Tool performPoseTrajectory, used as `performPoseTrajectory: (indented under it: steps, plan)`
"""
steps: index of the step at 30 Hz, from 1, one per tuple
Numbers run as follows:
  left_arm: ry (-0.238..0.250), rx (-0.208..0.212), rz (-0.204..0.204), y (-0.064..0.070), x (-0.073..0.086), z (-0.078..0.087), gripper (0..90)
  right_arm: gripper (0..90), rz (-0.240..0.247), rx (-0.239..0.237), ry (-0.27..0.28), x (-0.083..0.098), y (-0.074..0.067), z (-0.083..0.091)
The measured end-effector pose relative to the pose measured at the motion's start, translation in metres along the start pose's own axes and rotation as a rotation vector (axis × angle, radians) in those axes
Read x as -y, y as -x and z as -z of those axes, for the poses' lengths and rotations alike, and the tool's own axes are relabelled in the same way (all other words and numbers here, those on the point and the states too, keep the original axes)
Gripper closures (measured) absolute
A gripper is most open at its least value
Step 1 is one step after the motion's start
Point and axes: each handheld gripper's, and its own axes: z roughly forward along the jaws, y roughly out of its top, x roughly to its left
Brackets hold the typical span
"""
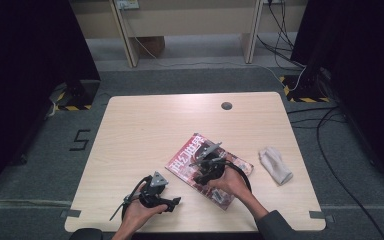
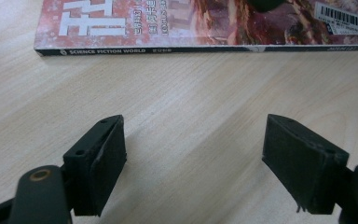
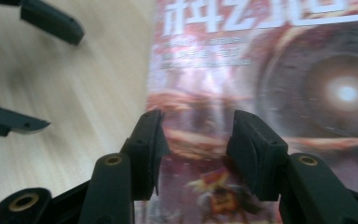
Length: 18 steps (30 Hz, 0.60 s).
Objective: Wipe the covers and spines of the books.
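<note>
Right gripper over magazine – cover blurred, jaws parted, empty; left gripper wide, empty.

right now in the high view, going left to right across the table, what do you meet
left tongs → magazine, with the right tongs above it → white cloth, all on the table
</note>
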Motion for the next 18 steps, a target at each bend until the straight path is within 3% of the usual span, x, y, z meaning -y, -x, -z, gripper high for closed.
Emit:
performPoseTrajectory:
  steps: [6,9,13,18]
  plan:
    - [0.006,-0.003,0.001,0.001,0.0,-0.001,20.9,48.9,-0.059,0.038,0.047,0.01,0.013,0.01]
    - [0.022,-0.006,0.008,0.001,-0.001,-0.001,21.0,46.2,-0.066,0.057,0.078,0.015,0.02,0.015]
    - [0.035,-0.01,0.006,0.002,-0.003,-0.001,21.0,42.0,-0.09,0.112,0.113,0.022,0.033,0.021]
    - [0.058,-0.016,0.01,0.006,-0.007,-0.006,21.2,38.6,-0.135,0.179,0.099,0.033,0.05,0.027]
